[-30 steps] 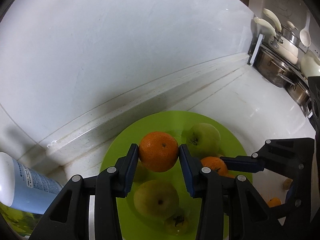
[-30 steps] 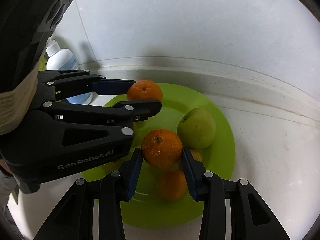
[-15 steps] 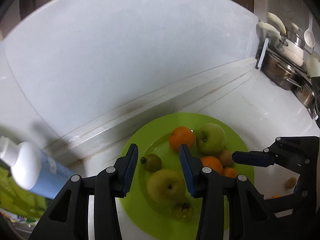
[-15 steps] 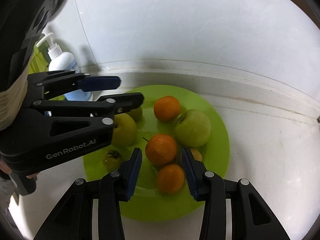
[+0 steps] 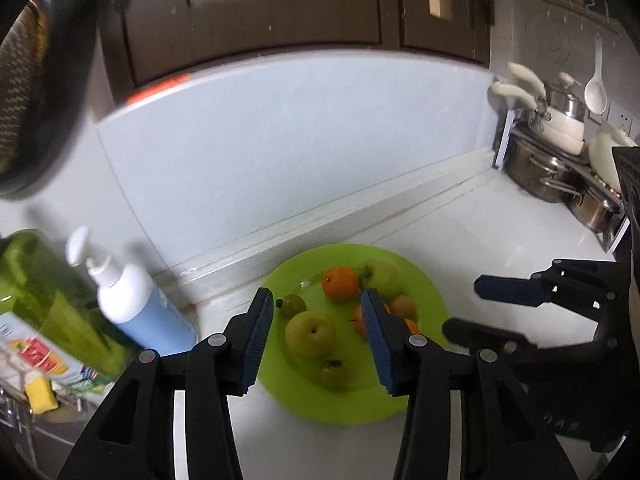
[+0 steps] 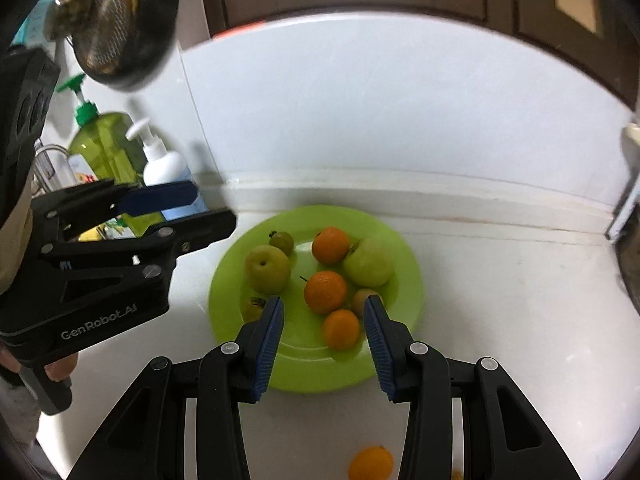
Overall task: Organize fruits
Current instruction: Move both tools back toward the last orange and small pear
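1. Right wrist view: the right gripper (image 6: 323,320) has its jaws released, nothing between the pads, hanging above the near rim of the green plate (image 6: 412,280).
2. Outward from those jaws, three oranges and the green fruits lie on the plate, ahead of and below the jaws.
3. One loose orange (image 6: 370,463) lies on the tabletop (image 6: 500,300) off the plate, on the near side of its rim and behind the right gripper's fingertips, under the gripper body.
4. Left wrist view: the left gripper (image 5: 318,326) is empty too, its jaws opening, above the plate's near-left rim.
5. Judged from this, the loose orange is nearer the right gripper, which would need to draw back and dip. Being round, it sets no grasp axis.
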Available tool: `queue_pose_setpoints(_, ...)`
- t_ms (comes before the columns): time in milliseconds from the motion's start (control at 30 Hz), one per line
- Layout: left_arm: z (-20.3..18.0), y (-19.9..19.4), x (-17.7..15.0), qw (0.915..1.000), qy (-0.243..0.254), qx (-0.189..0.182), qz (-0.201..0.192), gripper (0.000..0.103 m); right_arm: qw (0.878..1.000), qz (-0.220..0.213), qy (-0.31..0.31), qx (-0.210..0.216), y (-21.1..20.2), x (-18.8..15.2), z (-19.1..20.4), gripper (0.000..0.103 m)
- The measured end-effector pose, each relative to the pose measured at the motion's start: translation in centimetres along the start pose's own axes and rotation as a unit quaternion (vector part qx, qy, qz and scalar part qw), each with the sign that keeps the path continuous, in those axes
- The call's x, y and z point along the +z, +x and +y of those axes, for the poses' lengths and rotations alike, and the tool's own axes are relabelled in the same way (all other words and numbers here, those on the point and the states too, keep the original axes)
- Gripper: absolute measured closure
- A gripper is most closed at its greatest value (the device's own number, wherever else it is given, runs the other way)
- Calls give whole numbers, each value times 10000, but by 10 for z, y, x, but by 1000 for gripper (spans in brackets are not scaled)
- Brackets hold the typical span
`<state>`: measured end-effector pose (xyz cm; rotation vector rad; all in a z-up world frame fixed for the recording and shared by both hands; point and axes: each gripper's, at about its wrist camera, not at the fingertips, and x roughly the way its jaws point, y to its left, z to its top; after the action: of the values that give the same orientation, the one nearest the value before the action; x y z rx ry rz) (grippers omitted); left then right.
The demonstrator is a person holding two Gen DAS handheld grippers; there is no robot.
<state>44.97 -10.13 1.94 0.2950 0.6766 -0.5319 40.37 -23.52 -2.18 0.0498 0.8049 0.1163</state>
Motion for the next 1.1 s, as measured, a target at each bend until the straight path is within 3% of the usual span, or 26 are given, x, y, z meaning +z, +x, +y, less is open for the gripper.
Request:
queue_pose_setpoints(200,-17,-40,-8,9996,-81,-62,-264,51,9992,-327,127,-167,-48,-11,-11,60)
queue_pose_setpoints(267,-26,-51,-11,9993,-97,-77,-355,48,9985,-448,194,-267,-63,-15,-15,51)
queue_pose_setpoints(567,-73,-79,-28,9982,139,-299,-494,43,9928,-764,476,-795,-117,-43,-36,46)
queue_pose_setpoints(767,-95,-84,-42,9977,197,-390,-516,40,9907,-733,632,-958,-136,-69,-50,46)
queue_pose_setpoints(1100,-127,-70,-74,9975,379,-461,-368,40,9889,-415,816,-1170,-134,-115,-69,46)
